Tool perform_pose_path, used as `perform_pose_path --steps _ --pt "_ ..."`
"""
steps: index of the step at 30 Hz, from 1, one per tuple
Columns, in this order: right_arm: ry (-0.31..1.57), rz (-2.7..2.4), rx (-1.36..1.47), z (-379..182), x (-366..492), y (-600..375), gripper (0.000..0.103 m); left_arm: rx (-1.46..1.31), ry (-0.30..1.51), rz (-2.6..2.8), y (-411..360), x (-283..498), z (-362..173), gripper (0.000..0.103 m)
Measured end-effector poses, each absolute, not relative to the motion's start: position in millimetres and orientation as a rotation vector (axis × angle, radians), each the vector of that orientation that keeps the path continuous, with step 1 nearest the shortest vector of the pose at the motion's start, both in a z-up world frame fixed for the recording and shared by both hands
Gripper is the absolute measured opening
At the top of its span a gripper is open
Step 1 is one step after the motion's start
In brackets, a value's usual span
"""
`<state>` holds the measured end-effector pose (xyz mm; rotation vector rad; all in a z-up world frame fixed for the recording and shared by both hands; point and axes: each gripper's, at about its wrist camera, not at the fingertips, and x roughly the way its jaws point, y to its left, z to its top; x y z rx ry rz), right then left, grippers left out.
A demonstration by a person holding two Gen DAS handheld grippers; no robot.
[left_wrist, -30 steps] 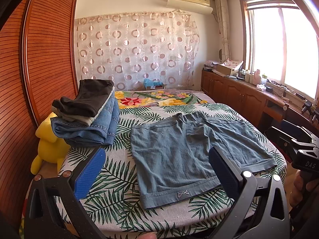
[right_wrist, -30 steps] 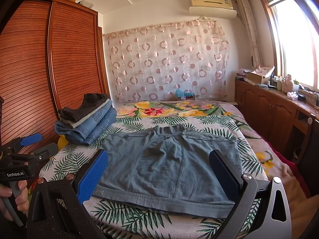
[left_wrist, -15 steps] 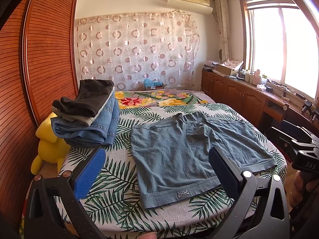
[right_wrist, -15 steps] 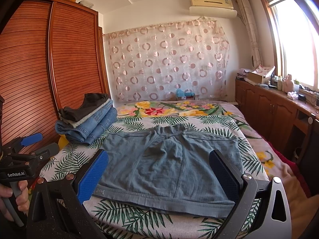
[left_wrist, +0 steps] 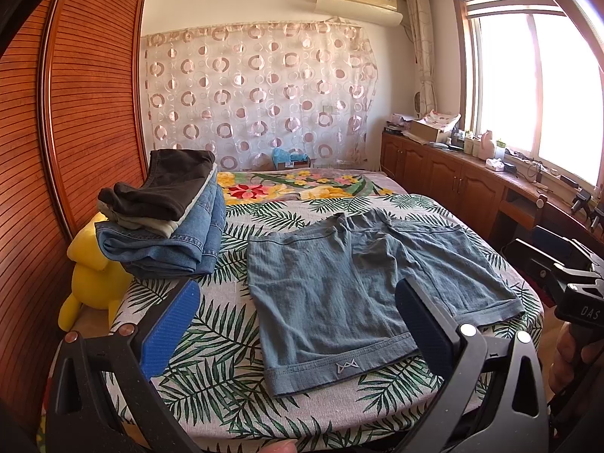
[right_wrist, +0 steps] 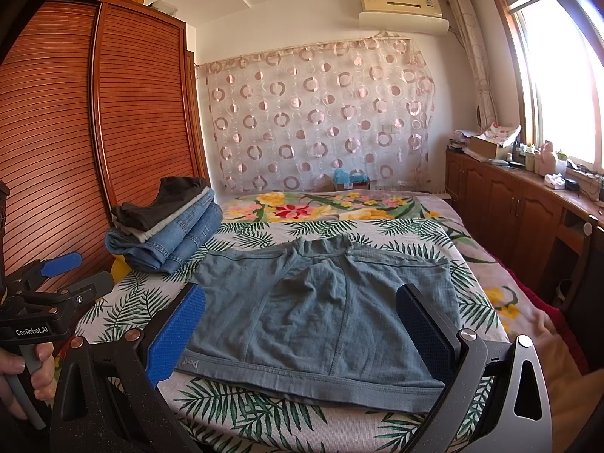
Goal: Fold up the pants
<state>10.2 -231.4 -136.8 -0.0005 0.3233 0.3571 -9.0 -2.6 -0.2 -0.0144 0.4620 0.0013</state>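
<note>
Blue-grey denim shorts lie spread flat on the leaf-print bedspread, waistband toward the far side, leg hems toward me. The same shorts fill the middle of the right wrist view. My left gripper hovers open over the near left edge of the bed, nothing between its fingers. My right gripper is open too, held above the near hem, holding nothing. The right gripper's body shows at the right edge of the left wrist view, with a hand on it.
A stack of folded jeans and dark clothes sits on the bed's left side, above a yellow plush toy. A slatted wooden wardrobe stands to the left. Wooden cabinets with clutter run under the window on the right.
</note>
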Motion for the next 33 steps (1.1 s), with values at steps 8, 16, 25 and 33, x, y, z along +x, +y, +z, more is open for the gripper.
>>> perform_pose_path --steps 8,16,25,33 --pt "0.334 0.357 0.003 -141 12 -232 0.101 -0.019 0.501 -0.002 1 -6 -13 0.103" --pt "0.362 0.345 -0.005 -146 17 -240 0.101 -0.024 0.548 0.0 6 6 -29 0.103" --pt "0.425 0.326 -0.031 -152 31 -247 0.101 -0.021 0.602 0.0 13 16 -45 0.103" --pt "0.47 0.306 -0.041 -155 34 -254 0.101 -0.016 0.66 -0.006 23 26 -60 0.103"
